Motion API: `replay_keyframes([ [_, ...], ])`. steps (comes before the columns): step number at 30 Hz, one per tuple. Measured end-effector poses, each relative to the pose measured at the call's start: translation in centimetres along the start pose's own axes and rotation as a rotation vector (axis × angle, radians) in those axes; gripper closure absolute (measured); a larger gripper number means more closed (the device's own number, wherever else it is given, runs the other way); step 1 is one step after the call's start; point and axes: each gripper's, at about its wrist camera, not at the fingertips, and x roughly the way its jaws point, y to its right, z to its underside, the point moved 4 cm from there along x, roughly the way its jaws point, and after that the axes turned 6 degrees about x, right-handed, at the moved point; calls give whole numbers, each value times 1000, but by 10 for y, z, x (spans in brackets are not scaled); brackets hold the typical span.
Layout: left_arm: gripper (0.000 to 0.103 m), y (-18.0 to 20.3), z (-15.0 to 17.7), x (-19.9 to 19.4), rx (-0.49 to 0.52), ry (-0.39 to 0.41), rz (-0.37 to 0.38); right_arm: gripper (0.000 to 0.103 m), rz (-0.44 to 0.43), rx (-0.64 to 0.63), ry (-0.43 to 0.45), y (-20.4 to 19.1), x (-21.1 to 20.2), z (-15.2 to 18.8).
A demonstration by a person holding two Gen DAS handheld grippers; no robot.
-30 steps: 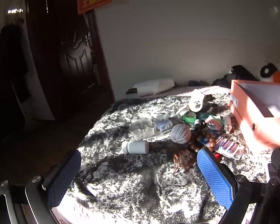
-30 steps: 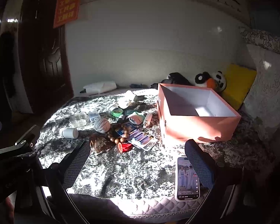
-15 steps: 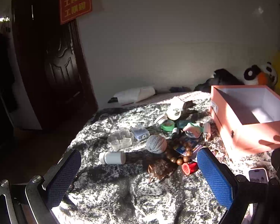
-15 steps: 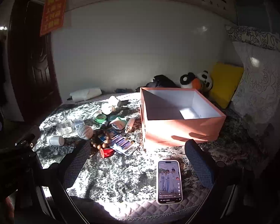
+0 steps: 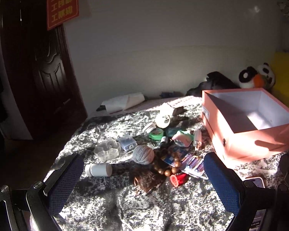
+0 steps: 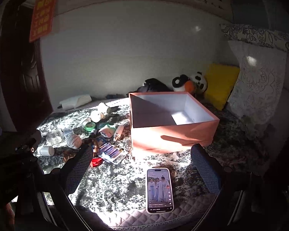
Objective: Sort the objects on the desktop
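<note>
A pile of small objects lies on the mottled cover: a white pill bottle (image 5: 98,169), a grey twine ball (image 5: 143,154), wooden beads (image 5: 166,168), a battery pack (image 5: 193,164), a red cap (image 5: 178,179), a green tape roll (image 5: 156,134). An open pink box (image 5: 246,123) stands to their right; it also shows in the right wrist view (image 6: 171,121). My left gripper (image 5: 142,182) is open and empty, above the near side of the pile. My right gripper (image 6: 142,165) is open and empty, above a lit phone (image 6: 159,190).
A panda toy (image 6: 190,81), a yellow cushion (image 6: 220,84) and a patterned pillow (image 6: 258,88) sit behind and right of the box. A dark door (image 5: 42,67) stands at the left. A white folded bag (image 5: 123,101) lies at the far edge.
Both views have swung to the right. The box and the phone now sit more toward the middle of the views. Both grippers stay open and empty.
</note>
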Motion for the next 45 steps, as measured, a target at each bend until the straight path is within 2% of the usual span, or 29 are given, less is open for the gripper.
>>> replay_keyframes([
  [4,0,-6,12,21,-11,-59,29,0,-10,-15,-38,-6,16,6],
  [9,0,-25,45,63,-33,-158,80,0,-55,-74,-119,-30,56,29],
  [12,0,-45,70,95,-66,-234,106,0,-110,-119,-210,-47,89,49],
  [15,0,-64,91,120,-90,-288,101,0,-180,-133,-255,-60,116,66],
  [17,1,-76,101,134,-107,-316,97,0,-221,-126,-298,-65,133,75],
  [22,1,-88,118,163,-143,-371,144,0,-296,-94,-385,-77,169,94],
  [27,1,-72,116,184,-130,-376,226,2,-305,-123,-419,-89,193,104],
  [31,1,-47,103,205,-101,-372,296,11,-306,-171,-436,-96,211,108],
  [35,1,-26,94,231,-91,-386,353,16,-299,-184,-443,-94,225,110],
  [43,6,-10,103,279,-117,-479,345,19,-294,-155,-473,-81,249,112],
  [45,15,-2,109,287,-103,-503,337,19,-292,-151,-479,-80,254,112],
])
